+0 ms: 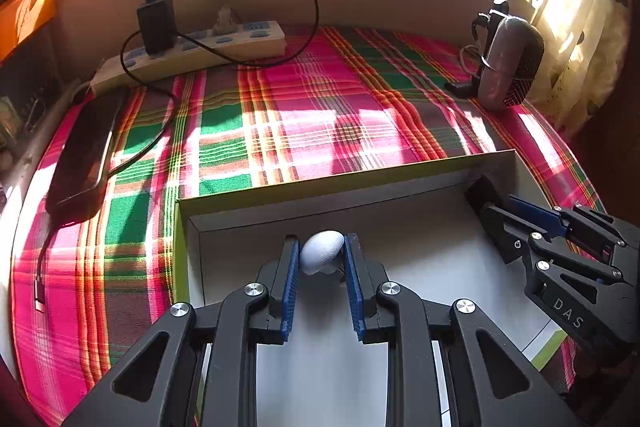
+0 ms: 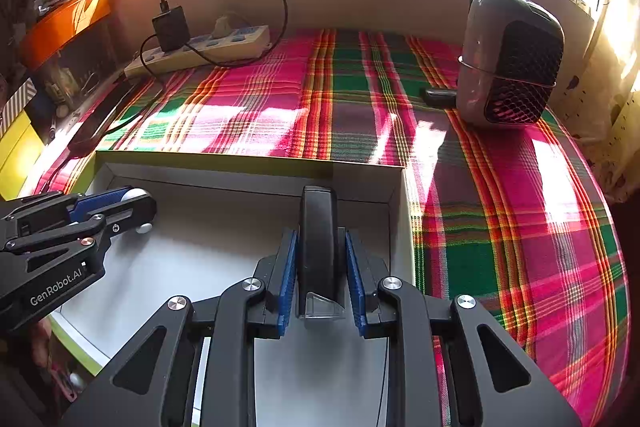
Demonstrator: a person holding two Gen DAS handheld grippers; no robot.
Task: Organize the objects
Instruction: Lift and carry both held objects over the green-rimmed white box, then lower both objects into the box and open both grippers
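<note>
A shallow white box with a yellow-green rim (image 1: pixel 332 183) lies on the plaid cloth; it also shows in the right wrist view (image 2: pixel 248 159). My left gripper (image 1: pixel 322 255) is shut on a small white rounded object (image 1: pixel 320 251) over the box's left half. It shows in the right wrist view (image 2: pixel 136 203) too. My right gripper (image 2: pixel 320 251) is shut on a slim black device (image 2: pixel 318 239), held upright over the box's right half. The right gripper also shows in the left wrist view (image 1: pixel 492 203), near the box's far right corner.
A beige power strip (image 1: pixel 192 55) with a black charger (image 1: pixel 156 23) and looping cable lies at the back left. A dark phone (image 1: pixel 86 151) lies at the left edge. A maroon speaker-like device (image 2: pixel 508 63) stands at the back right. An orange box (image 2: pixel 64 23) sits on the left shelf.
</note>
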